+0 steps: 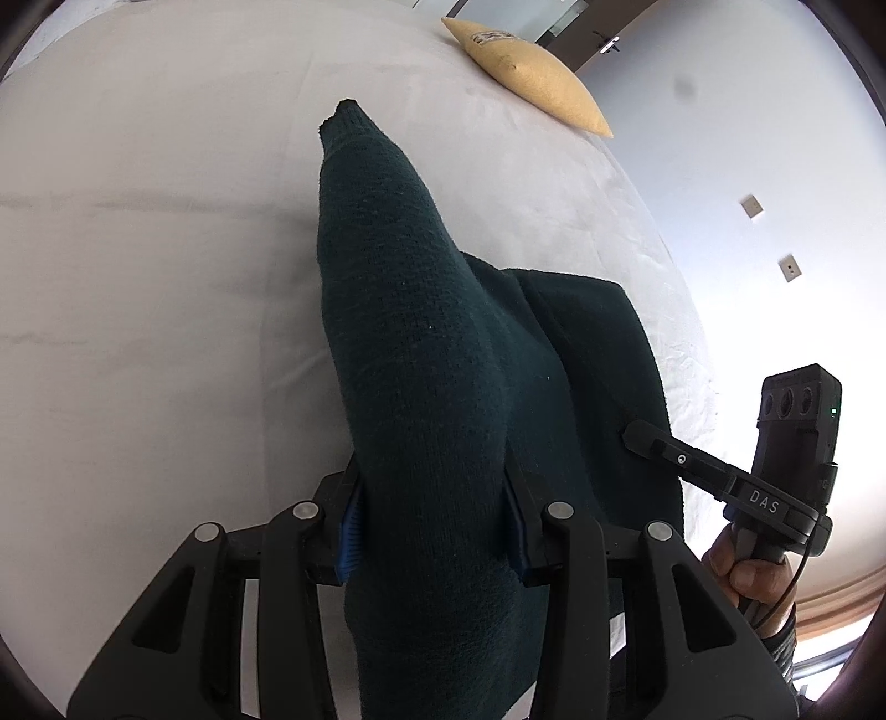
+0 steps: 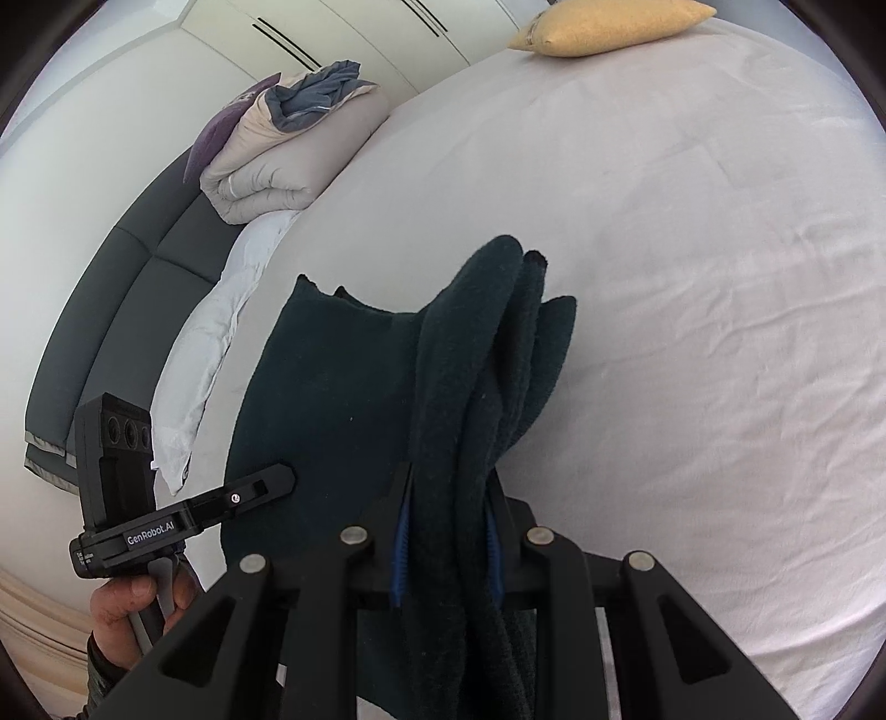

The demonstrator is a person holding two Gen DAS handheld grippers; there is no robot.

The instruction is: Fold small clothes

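While most of its body lies flat on the white bed sheet [image 2: 692,277], the dark green knitted sweater [image 1: 432,354] is gathered up at two places, one in each gripper. In the left wrist view, a thick roll of the knit passes between the blue-lined fingers of the left gripper [image 1: 432,526], which are clamped on it from both sides; the roll runs away from the camera to a ribbed end lying on the sheet. In the right wrist view, the right gripper [image 2: 446,548] pinches several bunched layers of the same sweater, its jaws drawn close together on the fabric, with the folds fanning out beyond the fingertips. Between the two grasped parts a flat panel of the sweater is spread on the bed. Each view shows the other gripper at its edge, with a bare hand [image 2: 133,603] around its handle.

Farther off, a yellow pillow [image 1: 531,77] rests near the far edge of the bed. A folded beige duvet [image 2: 266,160] with a blue-grey cloth on top sits by the dark padded headboard [image 2: 127,277], with white wardrobe doors [image 2: 343,39] behind.
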